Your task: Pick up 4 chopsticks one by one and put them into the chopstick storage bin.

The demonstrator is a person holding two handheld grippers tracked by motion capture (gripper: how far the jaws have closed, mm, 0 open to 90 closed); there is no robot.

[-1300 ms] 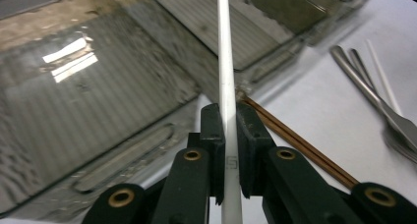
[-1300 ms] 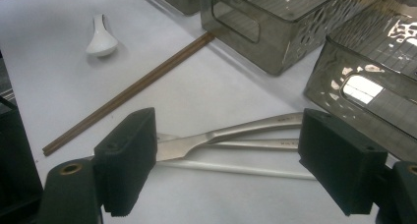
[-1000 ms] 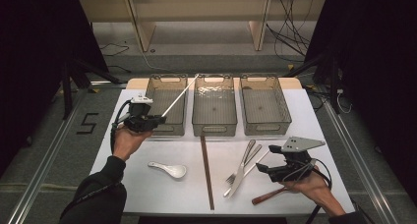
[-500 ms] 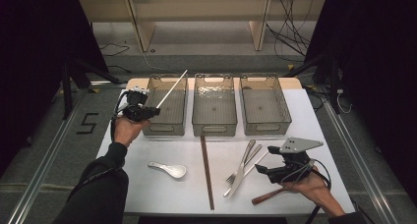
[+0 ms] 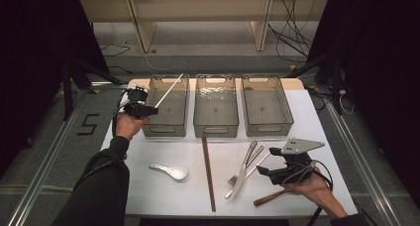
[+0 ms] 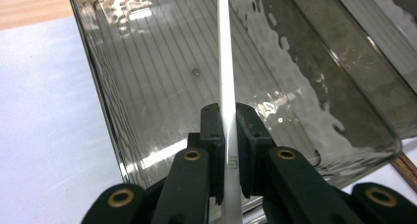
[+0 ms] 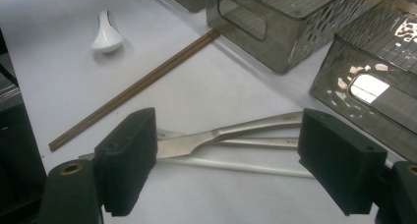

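1. Three clear smoky plastic bins stand side by side at the far edge of the white table [image 5: 163, 196]: the left bin [image 5: 168, 107], the middle bin [image 5: 216, 107] and the right bin [image 5: 266, 107]. Each looks empty inside.
2. The left gripper [image 5: 148, 108] hovers at the left bin's outer wall, its jaws clamped on a thin white chopstick [image 5: 168, 90]. The stick slants up and away over that bin, not resting in it.
3. The right gripper [image 5: 265, 170] rests low near the table's front right, jaws wide apart, holding nothing. A metal knife [image 5: 243, 172] and fork [image 5: 247, 167] lie just in front of it.
4. A brown chopstick [image 5: 208, 172] and a white ceramic spoon [image 5: 171, 171] lie on the table in front of the bins.
5. Compared with a second ago, the left gripper has shifted leftward and away from the person, carrying the white chopstick with it. The right gripper has stayed put.
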